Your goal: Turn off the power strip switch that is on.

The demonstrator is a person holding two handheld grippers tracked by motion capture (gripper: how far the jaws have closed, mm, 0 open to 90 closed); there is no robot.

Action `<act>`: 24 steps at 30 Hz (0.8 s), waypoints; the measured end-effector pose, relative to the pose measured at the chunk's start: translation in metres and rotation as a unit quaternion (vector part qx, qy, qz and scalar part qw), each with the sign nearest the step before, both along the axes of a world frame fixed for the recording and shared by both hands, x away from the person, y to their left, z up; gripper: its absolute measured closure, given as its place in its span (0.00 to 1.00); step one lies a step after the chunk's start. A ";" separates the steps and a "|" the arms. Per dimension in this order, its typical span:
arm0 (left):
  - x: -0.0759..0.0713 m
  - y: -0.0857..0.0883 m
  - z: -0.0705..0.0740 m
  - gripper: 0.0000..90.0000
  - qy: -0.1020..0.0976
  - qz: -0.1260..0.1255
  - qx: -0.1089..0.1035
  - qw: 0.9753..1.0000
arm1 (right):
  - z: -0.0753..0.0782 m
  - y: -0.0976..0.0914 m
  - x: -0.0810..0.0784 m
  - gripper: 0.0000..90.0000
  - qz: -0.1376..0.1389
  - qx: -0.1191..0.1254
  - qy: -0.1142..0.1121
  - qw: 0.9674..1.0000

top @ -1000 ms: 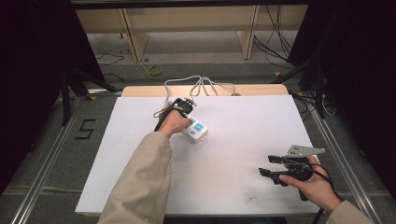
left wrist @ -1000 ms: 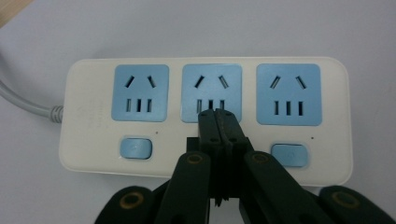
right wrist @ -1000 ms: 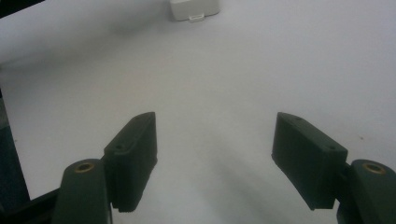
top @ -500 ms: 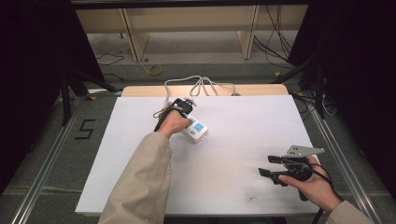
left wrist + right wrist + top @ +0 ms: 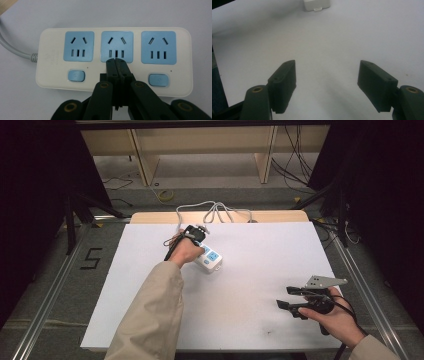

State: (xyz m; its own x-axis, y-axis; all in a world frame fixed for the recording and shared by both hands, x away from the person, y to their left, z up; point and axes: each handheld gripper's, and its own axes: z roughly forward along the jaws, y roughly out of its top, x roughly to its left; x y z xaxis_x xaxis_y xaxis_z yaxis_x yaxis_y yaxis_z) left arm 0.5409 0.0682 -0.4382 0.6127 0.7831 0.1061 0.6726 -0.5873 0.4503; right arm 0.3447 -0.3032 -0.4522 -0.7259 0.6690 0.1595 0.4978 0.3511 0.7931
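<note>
A white power strip [image 5: 115, 37] with three blue sockets lies on the white table top [image 5: 260, 255]. In the high view the strip [image 5: 211, 261] sits left of the middle, under the person's left hand. My left gripper [image 5: 116, 61] is shut, jaws pressed together with nothing between them. Its tips rest on the strip just below the middle socket, between two blue buttons [image 5: 76, 75]. The middle button's place is hidden under the jaws. My right gripper [image 5: 285, 298] hovers open over bare table at the near right, far from the strip [image 5: 317, 5].
The strip's grey cable [image 5: 215, 211] loops off the table's far edge onto the floor. A wooden board [image 5: 150, 217] sticks out behind the white top. Metal rails [image 5: 360, 285] run along both sides of the table.
</note>
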 end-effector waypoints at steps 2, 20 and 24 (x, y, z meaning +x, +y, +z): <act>0.000 0.001 0.000 1.00 0.001 0.001 -0.003 1.000 | 0.000 0.000 0.000 0.35 0.000 0.000 0.001 1.000; -0.002 -0.002 -0.001 1.00 -0.002 -0.004 0.012 1.000 | 0.000 0.000 -0.001 0.35 0.001 -0.001 -0.001 1.000; -0.002 -0.002 -0.001 1.00 -0.002 -0.004 0.012 1.000 | 0.000 0.000 0.000 0.35 0.001 -0.001 0.000 1.000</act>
